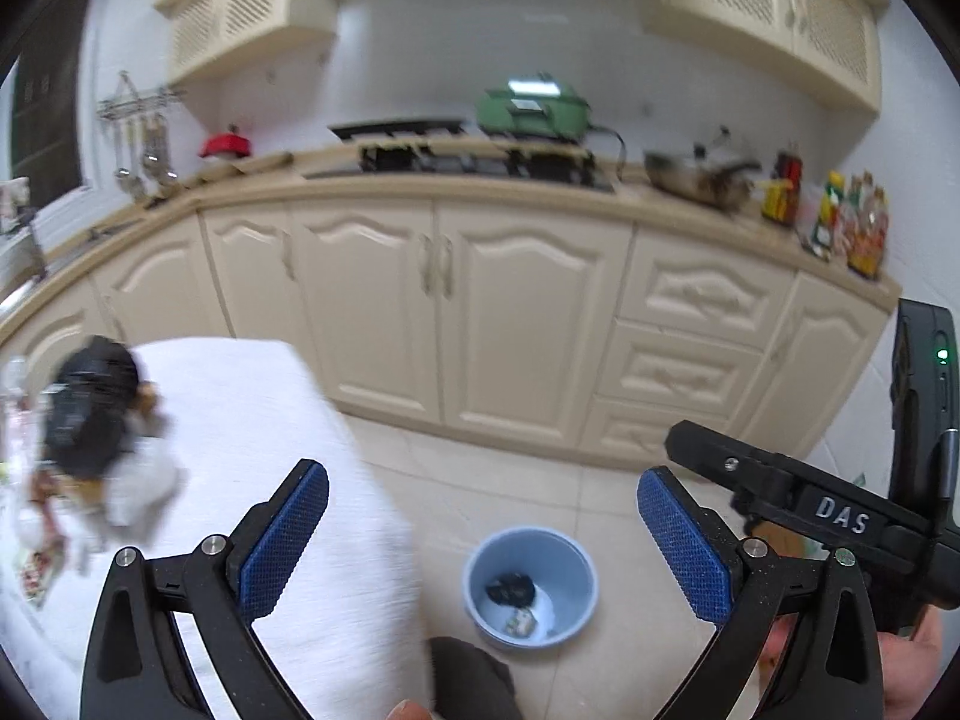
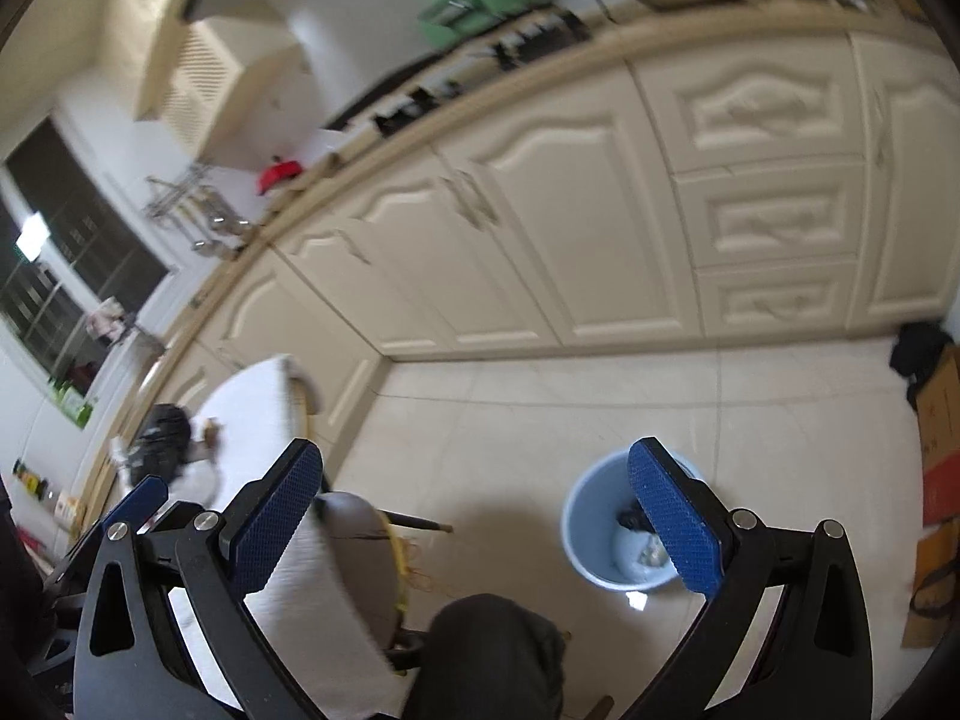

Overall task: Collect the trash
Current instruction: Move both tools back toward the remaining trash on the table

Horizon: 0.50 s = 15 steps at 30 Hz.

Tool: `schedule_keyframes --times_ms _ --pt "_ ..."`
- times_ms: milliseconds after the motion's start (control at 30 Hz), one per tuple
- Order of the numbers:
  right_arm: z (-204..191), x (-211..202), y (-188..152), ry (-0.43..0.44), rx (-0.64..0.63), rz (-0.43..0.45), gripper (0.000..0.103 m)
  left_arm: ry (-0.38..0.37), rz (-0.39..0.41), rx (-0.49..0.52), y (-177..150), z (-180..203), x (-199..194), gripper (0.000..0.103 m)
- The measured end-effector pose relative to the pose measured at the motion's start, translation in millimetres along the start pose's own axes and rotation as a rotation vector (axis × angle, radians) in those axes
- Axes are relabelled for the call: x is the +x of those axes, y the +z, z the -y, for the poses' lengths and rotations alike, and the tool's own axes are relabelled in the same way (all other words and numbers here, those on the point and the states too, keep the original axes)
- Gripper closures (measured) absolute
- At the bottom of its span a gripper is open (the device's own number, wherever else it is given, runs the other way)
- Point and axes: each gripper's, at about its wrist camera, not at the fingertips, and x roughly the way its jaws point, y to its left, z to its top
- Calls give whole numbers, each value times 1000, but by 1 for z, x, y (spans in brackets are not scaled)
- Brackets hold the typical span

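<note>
Both grippers, left (image 1: 483, 534) and right (image 2: 474, 510), gape empty above the floor. Bin (image 1: 531, 585) already holds scraps; more trash (image 1: 96, 414) sits on the table (image 1: 252, 420). Best approach: swing back low, pinch one piece squarely.

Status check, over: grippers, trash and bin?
Left gripper open, empty. Right gripper open, empty. Blue bin on floor, trash inside. More trash on white table. Nothing blocking bin.
</note>
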Motion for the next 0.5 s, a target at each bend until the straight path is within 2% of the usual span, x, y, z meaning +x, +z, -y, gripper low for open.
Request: schedule_keyframes --times_ms 300,500 --pt "-98 -34 -13 117 -142 36 0 114 141 -107 -52 -35 -146 1" --pt "-162 -48 -33 181 -251 43 0 220 209 -170 -92 -40 -231 1"
